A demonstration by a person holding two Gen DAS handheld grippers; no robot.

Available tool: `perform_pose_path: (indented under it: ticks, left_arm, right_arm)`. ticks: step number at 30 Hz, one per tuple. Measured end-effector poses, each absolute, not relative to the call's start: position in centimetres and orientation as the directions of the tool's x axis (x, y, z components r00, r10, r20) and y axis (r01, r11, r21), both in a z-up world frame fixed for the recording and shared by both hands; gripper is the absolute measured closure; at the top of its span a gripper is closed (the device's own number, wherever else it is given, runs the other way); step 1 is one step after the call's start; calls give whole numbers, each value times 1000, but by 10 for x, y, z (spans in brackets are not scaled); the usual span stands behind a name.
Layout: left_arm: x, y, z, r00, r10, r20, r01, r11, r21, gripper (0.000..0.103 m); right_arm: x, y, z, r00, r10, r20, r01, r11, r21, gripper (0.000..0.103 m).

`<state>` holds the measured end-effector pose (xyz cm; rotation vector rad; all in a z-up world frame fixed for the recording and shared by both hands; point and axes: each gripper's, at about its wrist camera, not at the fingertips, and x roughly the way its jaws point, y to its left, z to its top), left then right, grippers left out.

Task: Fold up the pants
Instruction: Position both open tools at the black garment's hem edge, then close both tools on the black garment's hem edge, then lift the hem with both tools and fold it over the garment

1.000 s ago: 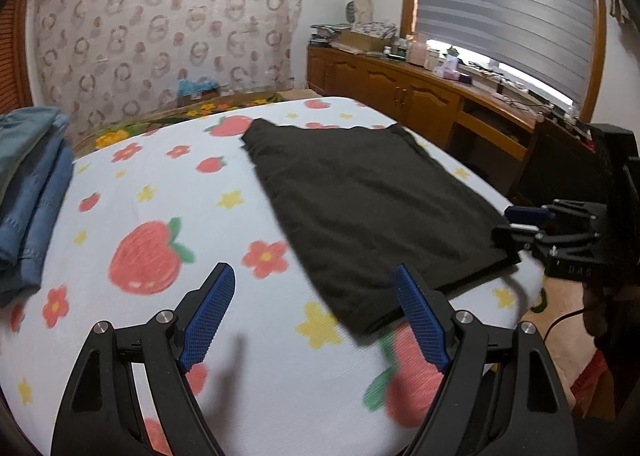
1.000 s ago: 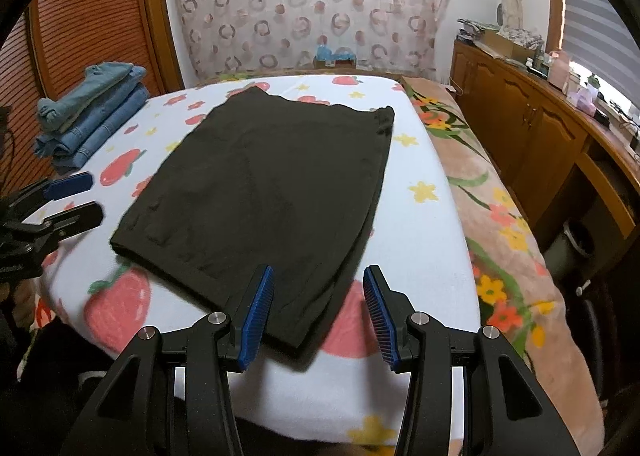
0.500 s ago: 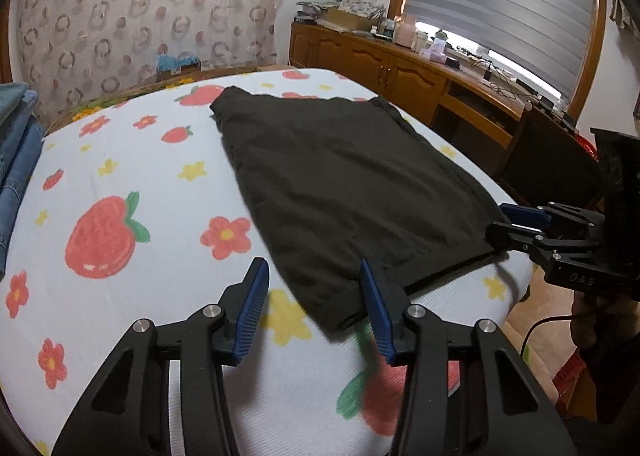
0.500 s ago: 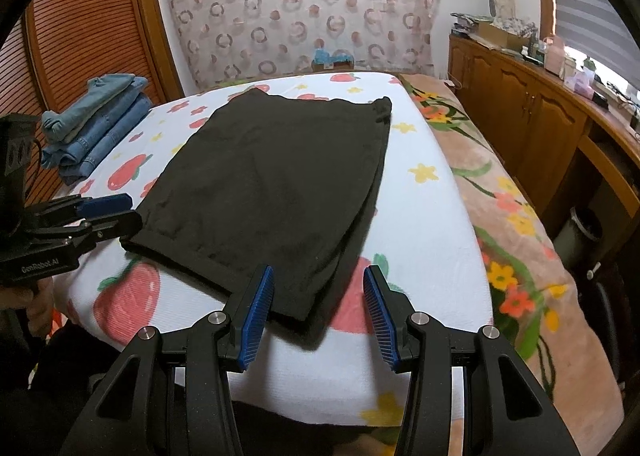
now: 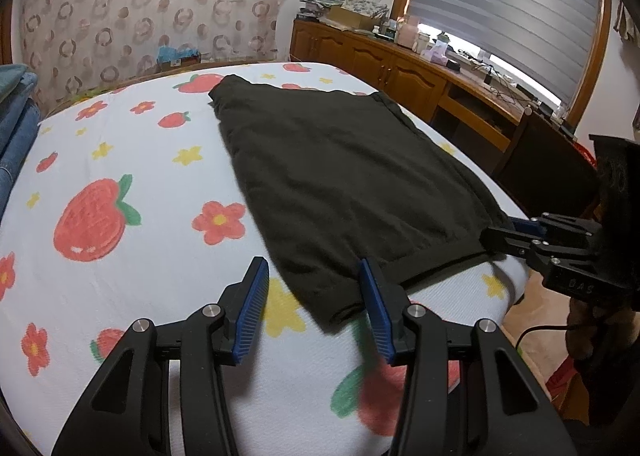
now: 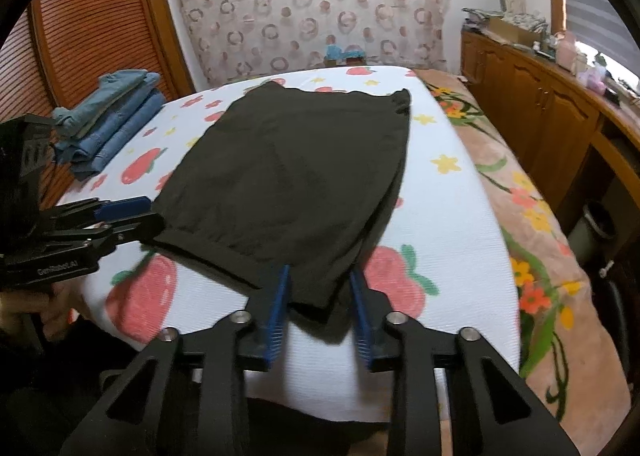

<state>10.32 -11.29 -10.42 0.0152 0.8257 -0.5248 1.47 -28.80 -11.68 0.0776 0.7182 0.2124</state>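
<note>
Both tools gape at the near hem of the dark pants (image 5: 344, 176): left tool (image 5: 312, 304) at one corner, right tool (image 6: 318, 296) at the other. Pants lie flat on the bed (image 6: 440, 216). Only the right view shows the whole jeans stack (image 6: 112, 116) beyond.

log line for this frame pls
phase: pre-grasp | left gripper: open, straddling near-left corner of black pants | right gripper: open, straddling near-right corner | pants: flat on bedsheet

Left hand-held gripper (image 5: 312, 304) and right hand-held gripper (image 6: 320, 304) are showing black frames, blue ribbed pads (image 5: 251, 308), silver screws; white lettering is marking one body.
</note>
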Motion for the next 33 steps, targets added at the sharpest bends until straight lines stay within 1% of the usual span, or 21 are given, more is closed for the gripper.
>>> perform_pose_path:
  ticks: [1,3,6,8,10,12,13,14,20,27,33]
  left_arm:
    - [103,-113,-104,554,-447,-702,454,869,-196,56]
    - [101,-114,-104,554,-452,-699,450,869,-205,57]
    - [98,-114,-104,553,-458,-696,449,867,-214,60]
    - [96,-115,-104,546,-471,-693,456,861,-226,67]
    - [95,-116,-105,543,-478,-690,461,857,-231,71]
    - [93,-118,-104,544,-486,-684,468,852,-233,79]
    - [91,-120,-102,550,-486,-679,477,850,-222,87]
    - [90,-120,-100,560,-479,-676,479,853,-208,91]
    - [82,-112,-70,601,-521,-606,504,836,-219,93]
    - [78,-98,-13,655,-553,-516,525,823,-215,93]
    - [75,-86,46,723,-545,-424,530,832,-163,93]
  right_arm:
    - [15,-288,-117,732,226,-643,-170,974,148,81]
    - [16,-289,-118,732,239,-638,-175,971,162,84]
    - [17,-287,-120,736,238,-635,-173,971,164,86]
    - [18,-288,-122,737,240,-632,-172,971,168,87]
    - [17,-285,-123,739,241,-630,-170,970,172,89]
    - [17,-284,-123,740,247,-625,-173,969,178,91]
    - [17,-283,-123,742,252,-622,-177,968,181,92]
    - [17,-283,-123,743,258,-618,-183,966,184,93]
    - [16,-290,-105,761,331,-557,-230,942,245,94]
    - [7,-284,-56,814,353,-462,-289,935,206,95]
    - [0,-272,-2,857,370,-359,-340,929,146,95]
